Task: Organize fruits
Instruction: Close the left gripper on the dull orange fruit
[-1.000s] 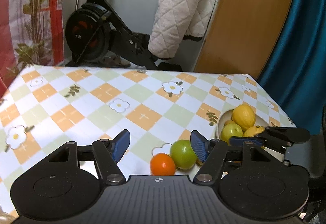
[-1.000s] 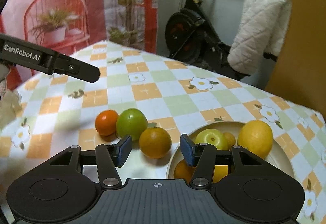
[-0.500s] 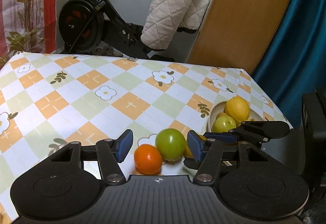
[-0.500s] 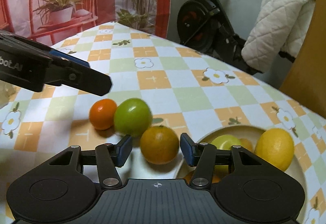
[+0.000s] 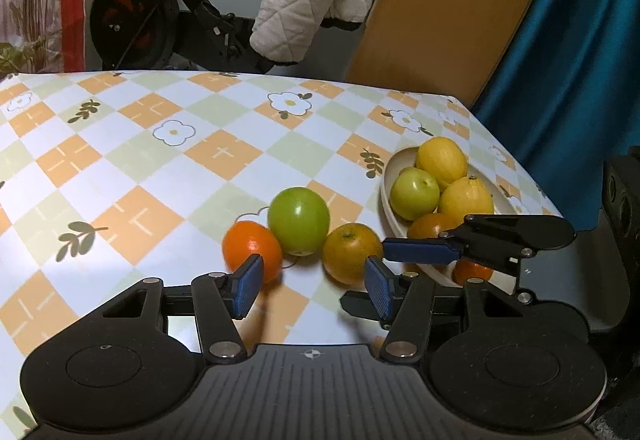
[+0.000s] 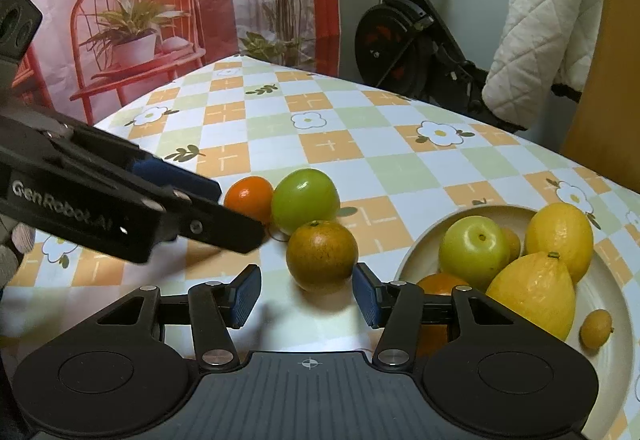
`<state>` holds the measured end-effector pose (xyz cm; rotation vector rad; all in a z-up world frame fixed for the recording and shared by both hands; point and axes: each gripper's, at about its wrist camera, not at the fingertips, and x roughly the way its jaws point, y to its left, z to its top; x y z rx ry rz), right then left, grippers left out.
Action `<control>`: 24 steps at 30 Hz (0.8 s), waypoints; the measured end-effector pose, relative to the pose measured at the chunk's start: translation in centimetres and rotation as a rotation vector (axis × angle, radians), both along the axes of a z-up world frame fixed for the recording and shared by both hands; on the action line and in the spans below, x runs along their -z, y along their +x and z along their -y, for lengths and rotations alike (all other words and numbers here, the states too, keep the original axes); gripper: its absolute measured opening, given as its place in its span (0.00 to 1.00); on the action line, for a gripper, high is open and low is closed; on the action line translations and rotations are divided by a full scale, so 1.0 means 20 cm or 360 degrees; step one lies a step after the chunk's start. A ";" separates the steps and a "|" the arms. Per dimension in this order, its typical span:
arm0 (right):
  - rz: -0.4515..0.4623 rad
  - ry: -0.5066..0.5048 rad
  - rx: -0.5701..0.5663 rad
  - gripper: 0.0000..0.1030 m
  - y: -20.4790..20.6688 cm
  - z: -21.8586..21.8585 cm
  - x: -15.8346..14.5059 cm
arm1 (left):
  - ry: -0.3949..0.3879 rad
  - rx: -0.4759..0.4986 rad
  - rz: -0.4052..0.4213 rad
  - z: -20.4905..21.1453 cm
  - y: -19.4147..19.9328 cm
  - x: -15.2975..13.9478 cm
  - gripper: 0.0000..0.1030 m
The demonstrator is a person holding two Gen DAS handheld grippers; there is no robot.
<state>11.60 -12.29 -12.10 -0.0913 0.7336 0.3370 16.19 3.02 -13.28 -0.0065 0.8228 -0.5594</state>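
Three loose fruits sit in a row on my counter (image 5: 160, 144): a bright orange (image 5: 251, 250), a green apple (image 5: 298, 221) and a dull orange (image 6: 322, 255). Beside them, the bowl (image 6: 618, 304) holds more fruit. My right claw (image 6: 306, 294) is closing, half wide, around the dull orange, not touching. My left claw (image 5: 314, 290) is closing too, holding nothing.

exercise bike (image 6: 416, 36) w/ white quilted blanket (image 6: 544, 28), teal curtain (image 5: 580, 52), plant backdrop (image 6: 132, 0).
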 end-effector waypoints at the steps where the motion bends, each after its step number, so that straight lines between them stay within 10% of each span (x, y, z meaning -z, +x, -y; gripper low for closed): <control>1: 0.0006 -0.0007 -0.0003 0.45 0.00 0.00 0.00 | -0.0011 0.0004 -0.0002 0.01 0.00 0.00 0.56; 24: 0.0038 -0.0044 -0.0127 0.36 0.01 -0.05 0.01 | -0.0035 -0.0003 -0.0094 0.09 0.04 0.08 0.44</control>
